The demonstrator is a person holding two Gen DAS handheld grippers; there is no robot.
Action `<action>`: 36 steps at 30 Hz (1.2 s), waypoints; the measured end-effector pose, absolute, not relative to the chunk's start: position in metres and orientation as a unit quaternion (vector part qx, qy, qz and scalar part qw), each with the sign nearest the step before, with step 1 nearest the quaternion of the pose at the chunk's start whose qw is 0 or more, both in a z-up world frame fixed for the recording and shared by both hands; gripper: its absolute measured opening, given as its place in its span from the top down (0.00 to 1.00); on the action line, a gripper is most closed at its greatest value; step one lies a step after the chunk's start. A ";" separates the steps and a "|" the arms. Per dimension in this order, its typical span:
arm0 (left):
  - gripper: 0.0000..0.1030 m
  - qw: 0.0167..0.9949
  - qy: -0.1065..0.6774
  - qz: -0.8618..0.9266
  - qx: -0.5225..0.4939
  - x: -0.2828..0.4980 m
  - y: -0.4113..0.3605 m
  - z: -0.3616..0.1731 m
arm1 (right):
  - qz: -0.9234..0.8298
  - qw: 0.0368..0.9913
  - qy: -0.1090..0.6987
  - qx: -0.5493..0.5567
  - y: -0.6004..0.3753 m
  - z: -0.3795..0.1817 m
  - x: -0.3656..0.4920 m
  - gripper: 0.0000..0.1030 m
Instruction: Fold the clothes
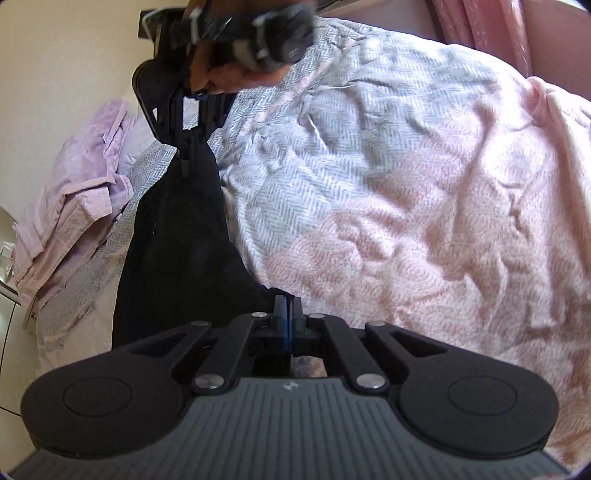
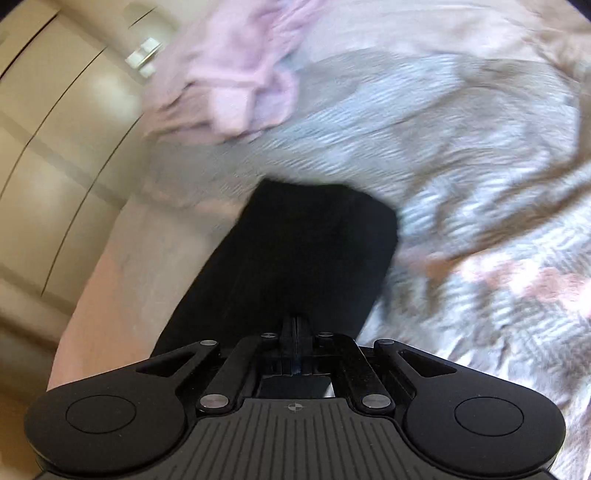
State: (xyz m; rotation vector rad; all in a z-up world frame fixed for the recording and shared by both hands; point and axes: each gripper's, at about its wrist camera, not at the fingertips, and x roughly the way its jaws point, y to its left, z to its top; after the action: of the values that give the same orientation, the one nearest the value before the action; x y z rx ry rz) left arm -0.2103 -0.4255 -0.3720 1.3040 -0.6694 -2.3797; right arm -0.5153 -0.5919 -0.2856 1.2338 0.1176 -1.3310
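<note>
A black garment (image 1: 177,240) hangs stretched over the bed between my two grippers. In the left wrist view my left gripper (image 1: 286,302) is shut, its fingers pinched on the garment's near edge. At the top of that view a hand (image 1: 236,74) holds my right gripper (image 1: 186,162), whose fingers are clamped on the garment's far end, lifted above the bed. The blurred right wrist view shows my right gripper (image 2: 296,321) shut on the same black garment (image 2: 295,251), which drapes away toward the bed's edge.
A heap of lilac clothes (image 1: 74,184) (image 2: 236,74) lies at the bed's side. A grey herringbone blanket (image 1: 351,129) and a pink quilted cover (image 1: 443,258) spread over the bed. Cream cupboard fronts (image 2: 44,166) stand beyond the edge, and a pink curtain (image 1: 480,29) hangs behind.
</note>
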 end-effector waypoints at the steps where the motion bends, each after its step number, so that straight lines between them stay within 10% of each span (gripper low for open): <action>1: 1.00 0.173 -0.233 -0.839 0.461 -0.211 -0.426 -0.371 | -0.566 0.620 0.059 0.540 -0.585 -0.285 -0.509 0.98; 5: 1.00 0.174 -0.222 -0.841 0.462 -0.211 -0.428 -0.370 | -0.542 0.619 0.069 0.564 -0.556 -0.300 -0.479 0.25; 9: 1.00 0.180 -0.218 -0.842 0.460 -0.209 -0.426 -0.370 | -0.522 0.629 0.078 0.571 -0.567 -0.321 -0.462 0.28; 11: 1.00 0.184 -0.212 -0.841 0.462 -0.208 -0.425 -0.370 | -0.512 0.639 0.089 0.567 -0.583 -0.328 -0.462 0.68; 13: 1.00 0.183 -0.200 -0.841 0.467 -0.207 -0.423 -0.370 | -0.518 0.627 0.066 0.578 -0.597 -0.334 -0.479 0.76; 25: 0.82 0.330 -0.073 -0.788 0.514 -0.076 -0.392 -0.336 | -0.578 0.615 0.106 0.527 -0.544 -0.283 -0.443 0.56; 36: 0.63 0.531 0.005 -0.612 0.586 0.176 -0.374 -0.325 | -0.355 0.794 0.299 0.393 -0.463 -0.270 -0.186 0.47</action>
State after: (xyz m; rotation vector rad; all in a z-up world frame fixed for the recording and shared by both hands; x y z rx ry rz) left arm 0.1764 -0.3743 -0.3254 1.3997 0.0125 -1.4606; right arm -0.1865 -0.4626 -0.2696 0.8452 0.6435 -0.7624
